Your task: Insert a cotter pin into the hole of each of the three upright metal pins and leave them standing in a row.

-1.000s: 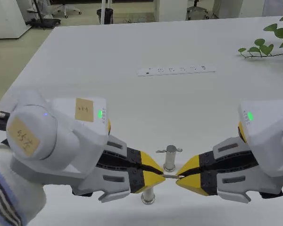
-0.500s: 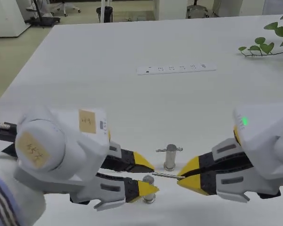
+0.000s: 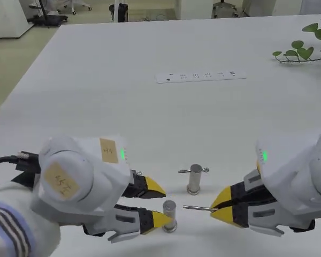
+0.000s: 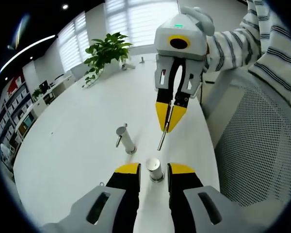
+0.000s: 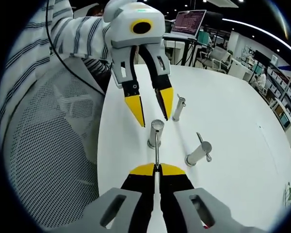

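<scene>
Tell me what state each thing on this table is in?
left gripper: open, jaws either side of the near metal pin
right gripper: shut on the loose cotter pin
loose cotter pin: held level, aimed at the near metal pin, not yet in
near metal pin: upright, nothing through it yet
far metal pin: upright, fitted cotter pin through its top
third metal pin: upright, seemingly pinned too

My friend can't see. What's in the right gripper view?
The right gripper, shut on a thin cotter pin, aims it at an upright metal pin on a white table. The open left gripper faces it.
</scene>
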Demonstrator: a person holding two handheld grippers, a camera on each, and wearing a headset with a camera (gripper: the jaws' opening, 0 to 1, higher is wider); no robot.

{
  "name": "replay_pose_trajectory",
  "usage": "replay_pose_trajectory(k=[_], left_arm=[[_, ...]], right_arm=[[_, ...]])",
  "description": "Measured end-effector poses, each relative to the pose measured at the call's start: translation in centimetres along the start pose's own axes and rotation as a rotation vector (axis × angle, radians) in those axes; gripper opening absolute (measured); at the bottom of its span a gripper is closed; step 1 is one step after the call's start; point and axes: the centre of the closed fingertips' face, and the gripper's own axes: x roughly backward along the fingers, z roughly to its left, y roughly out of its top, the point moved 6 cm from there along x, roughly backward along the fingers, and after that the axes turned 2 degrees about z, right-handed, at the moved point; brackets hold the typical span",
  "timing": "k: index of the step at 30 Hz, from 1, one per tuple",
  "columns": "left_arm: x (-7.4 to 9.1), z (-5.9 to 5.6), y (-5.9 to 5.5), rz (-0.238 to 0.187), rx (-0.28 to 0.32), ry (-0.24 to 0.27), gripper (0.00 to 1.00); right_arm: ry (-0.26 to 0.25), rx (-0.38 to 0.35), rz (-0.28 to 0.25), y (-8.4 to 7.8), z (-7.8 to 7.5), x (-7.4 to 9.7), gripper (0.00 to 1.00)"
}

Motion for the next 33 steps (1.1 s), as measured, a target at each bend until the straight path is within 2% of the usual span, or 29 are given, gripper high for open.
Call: replay_pose_trajectory(k=[1, 10, 13, 16, 18, 23, 27, 33], left_arm=[[-0.1, 0.2, 0.1, -0.003, -0.01, 0.012, 0.2], [-0.8, 0.5, 0.3, 0.005, -0.018, -0.006, 0.16], [-0.9, 0.5, 0.4, 0.003, -0.012, -0.014, 0.16], [-1.0, 0.3, 0.2, 0.011, -0.012, -0.037, 0.1], [-1.1, 0.3, 0.2, 0.016, -0.019, -0.03, 0.1], [-1.1, 0.3, 0.0, 0.004, 0.022, -0.031, 0.1], [-1.1, 0.4, 0.0, -0.017, 0.104, -0.022, 0.09], [-1.1, 0.3, 0.0, -0.021, 0.104, -0.025, 0.09]], right_arm=[[0.001, 0.0, 0.001, 0.1, 0.0, -0.2, 0.0], [0.002, -0.003, 0.01, 0.1, -0.1, -0.8, 0.0], [0.005, -0.01, -0.001, 0.2, -0.1, -1.0, 0.0], [0.003, -0.008, 0.003, 0.3, -0.2, -1.1, 0.0], [0.006, -0.029, -0.01, 0.4, -0.2, -1.2, 0.0], [0.005, -0.028, -0.015, 0.7, -0.1, -1.4, 0.0], [0.005, -0.028, -0.027, 1.2, -0.2, -1.9, 0.0], [0.017, 0.0, -0.023, 1.7, -0.3, -2.4, 0.0]])
